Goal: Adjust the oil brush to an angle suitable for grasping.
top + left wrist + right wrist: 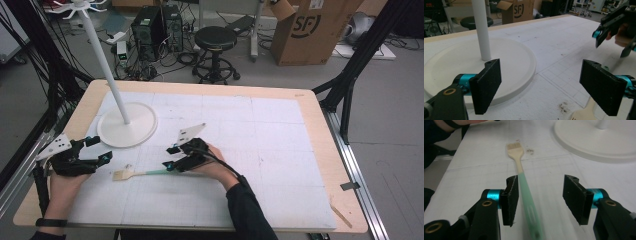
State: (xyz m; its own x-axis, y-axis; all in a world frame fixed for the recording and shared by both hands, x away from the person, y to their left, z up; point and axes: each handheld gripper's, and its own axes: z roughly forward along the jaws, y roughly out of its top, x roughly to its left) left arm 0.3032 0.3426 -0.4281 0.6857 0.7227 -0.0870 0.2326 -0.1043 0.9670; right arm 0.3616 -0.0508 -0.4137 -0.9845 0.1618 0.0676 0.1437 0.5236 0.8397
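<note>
Right gripper (540, 200) spread, straddling the green handle of the brush (520, 171) lying flat on the worktop (280, 150), handle hugging one jaw: centre before pinching; left gripper (549, 90) spread, idle.

Grey floor (390, 115), black stool (215, 39), cardboard box (312, 27), computer towers (156, 30)

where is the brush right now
The brush lies flat on the table's white mat, near the front, between the two grippers, its green handle between the right gripper's open jaws.
</note>
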